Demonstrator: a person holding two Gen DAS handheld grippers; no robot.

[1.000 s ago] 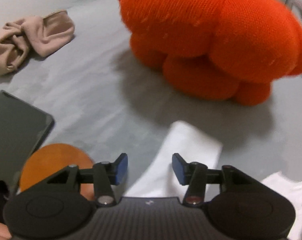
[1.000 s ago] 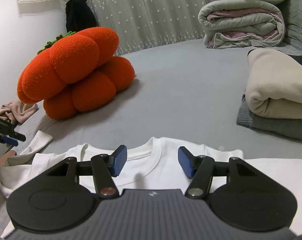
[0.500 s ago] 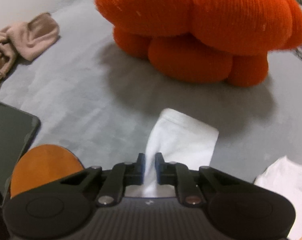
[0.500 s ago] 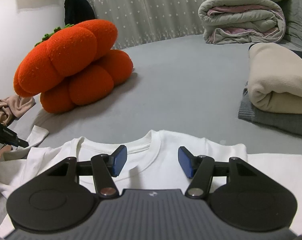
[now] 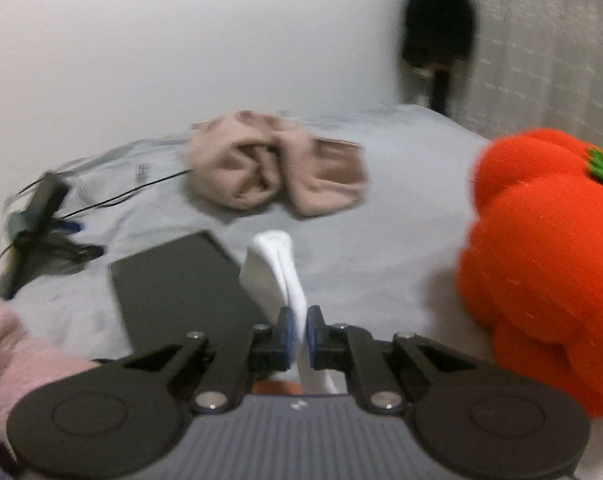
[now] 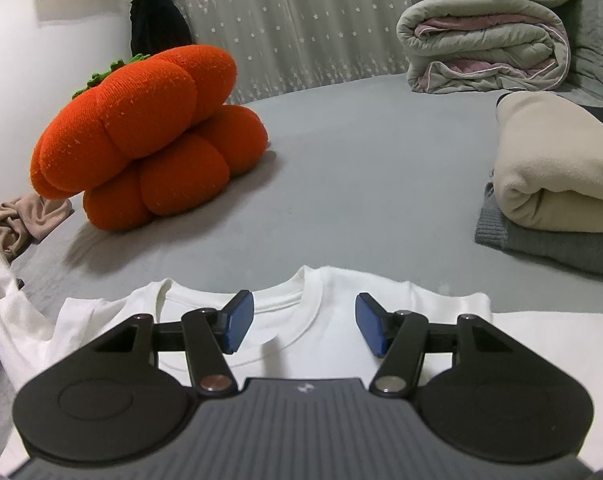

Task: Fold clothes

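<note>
Jaws: left gripper (image 5: 297, 326) pinching bunched white sleeve (image 5: 275, 268), right gripper (image 6: 303, 322) wide.

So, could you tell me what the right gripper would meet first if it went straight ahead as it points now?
Probably the white T-shirt: its collar lies directly ahead of the open right gripper. How far above the fabric it sits is unclear.

Smooth white cotton-like T-shirt (image 6: 333, 332) lies under the matt black plastic right gripper (image 6: 303, 324); beyond-left, a coarse knitted orange cushion (image 6: 141, 136).
</note>
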